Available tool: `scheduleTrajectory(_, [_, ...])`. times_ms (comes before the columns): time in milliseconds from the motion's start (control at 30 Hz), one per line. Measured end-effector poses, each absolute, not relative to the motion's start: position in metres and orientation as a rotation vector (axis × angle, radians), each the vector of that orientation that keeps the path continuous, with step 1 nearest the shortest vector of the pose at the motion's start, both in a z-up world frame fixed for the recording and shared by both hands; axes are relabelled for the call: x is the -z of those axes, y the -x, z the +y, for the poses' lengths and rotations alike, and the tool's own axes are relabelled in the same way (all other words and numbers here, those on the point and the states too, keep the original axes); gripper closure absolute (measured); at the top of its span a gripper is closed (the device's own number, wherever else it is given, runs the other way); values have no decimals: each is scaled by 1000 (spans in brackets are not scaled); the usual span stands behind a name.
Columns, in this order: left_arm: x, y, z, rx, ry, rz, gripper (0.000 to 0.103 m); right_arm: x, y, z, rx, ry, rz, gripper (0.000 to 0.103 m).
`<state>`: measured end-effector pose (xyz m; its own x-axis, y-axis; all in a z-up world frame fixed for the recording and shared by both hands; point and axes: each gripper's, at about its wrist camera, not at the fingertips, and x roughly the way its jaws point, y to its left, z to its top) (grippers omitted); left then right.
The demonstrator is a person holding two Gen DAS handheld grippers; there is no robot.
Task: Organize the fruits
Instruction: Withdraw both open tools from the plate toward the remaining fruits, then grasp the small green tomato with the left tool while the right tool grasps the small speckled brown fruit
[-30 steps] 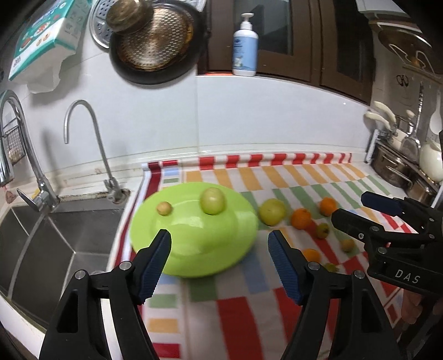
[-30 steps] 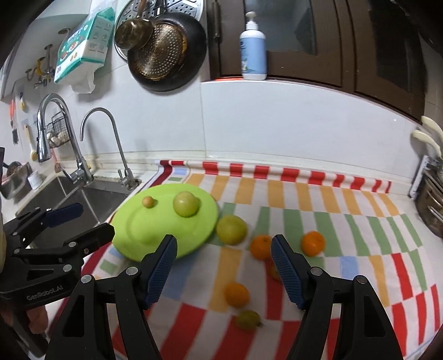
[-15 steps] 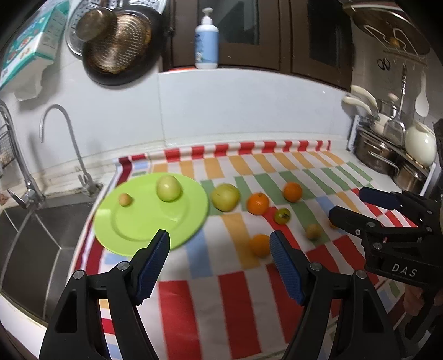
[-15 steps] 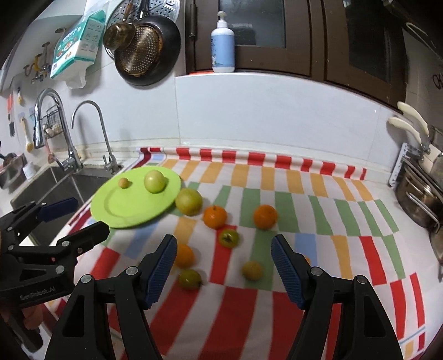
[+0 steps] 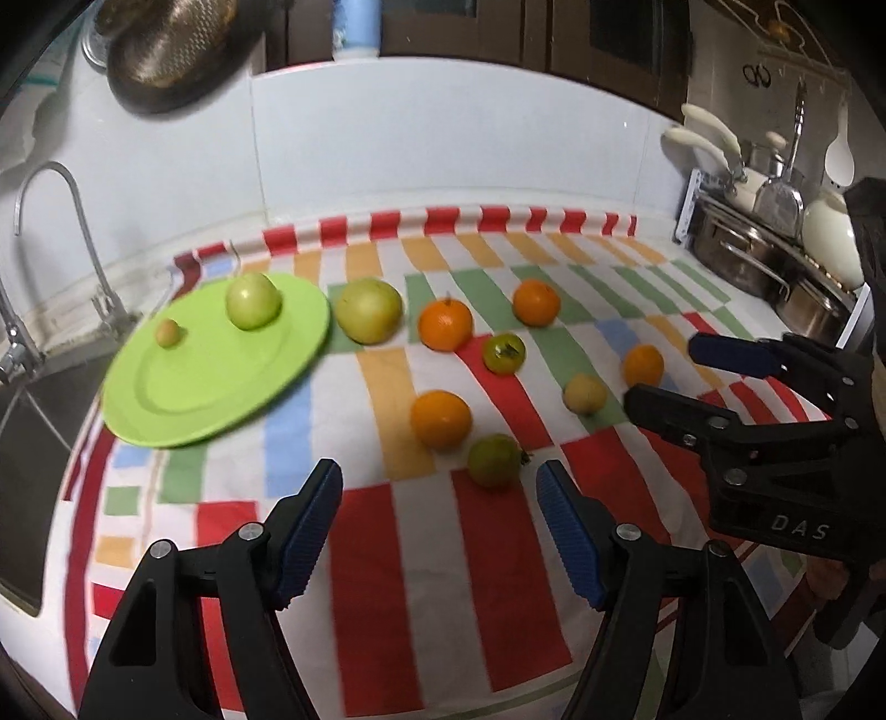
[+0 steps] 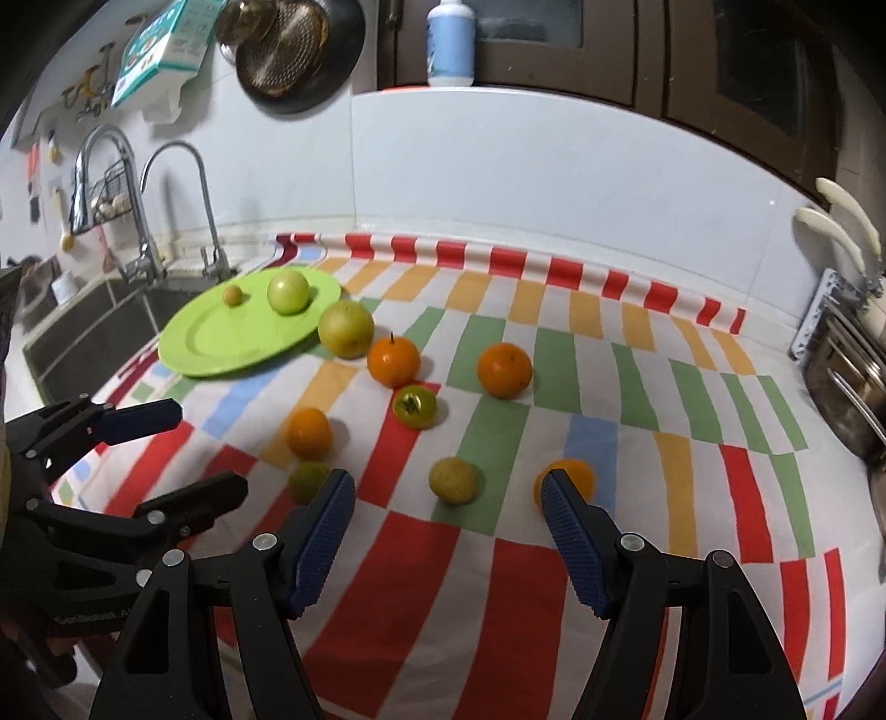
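Observation:
A green plate lies at the left of the striped cloth and holds a green apple and a small brownish fruit. A larger green apple sits against the plate's right rim. Several oranges and small green and yellow fruits lie scattered on the cloth. My left gripper is open and empty, just short of a small green fruit. My right gripper is open and empty, near a yellow fruit.
A sink with two taps lies left of the plate. Steel pots and utensils stand at the right. A pan and a soap bottle are up on the wall. The cloth's front edge hangs off the counter.
Both grippers have pulled back and shifted right from the plate, so the scattered fruits now lie ahead of them. Both stayed open. No fruit moved.

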<state>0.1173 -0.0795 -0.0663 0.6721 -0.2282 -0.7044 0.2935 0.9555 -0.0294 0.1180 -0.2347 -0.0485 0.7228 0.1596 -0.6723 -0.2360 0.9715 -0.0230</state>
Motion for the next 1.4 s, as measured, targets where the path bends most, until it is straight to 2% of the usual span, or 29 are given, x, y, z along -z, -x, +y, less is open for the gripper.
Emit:
scheduleTrajectory(133, [77, -121, -92, 298, -97, 803, 39, 59, -128, -240, -250, 112, 755, 33])
scheduleTrajectory(200, [81, -123, -97, 299, -102, 809, 42, 64, -133, -242, -270, 110, 766, 37])
scheduleTrajectory(400, [89, -132, -107, 312, -102, 836, 58, 80, -148, -243, -319, 122, 805, 43])
scheduleTrajectory(567, [93, -138, -111, 327, -109, 862, 63, 91, -157, -244, -338, 118, 831, 48])
scheduleTrajectory(767, [95, -141, -116, 343, -111, 869, 67, 96, -164, -245, -354, 98, 857, 55])
scheduleTrajectory(1067, [95, -147, -117, 342, -107, 872, 69, 99, -172, -239, -371, 95, 867, 60])
scheduleTrajectory(1300, [95, -147, -117, 350, -109, 870, 69, 100, -174, -239, -362, 93, 874, 74])
scheduleTrajectory(1400, [92, -145, -116, 362, -110, 864, 69, 99, -172, -239, -353, 98, 867, 75])
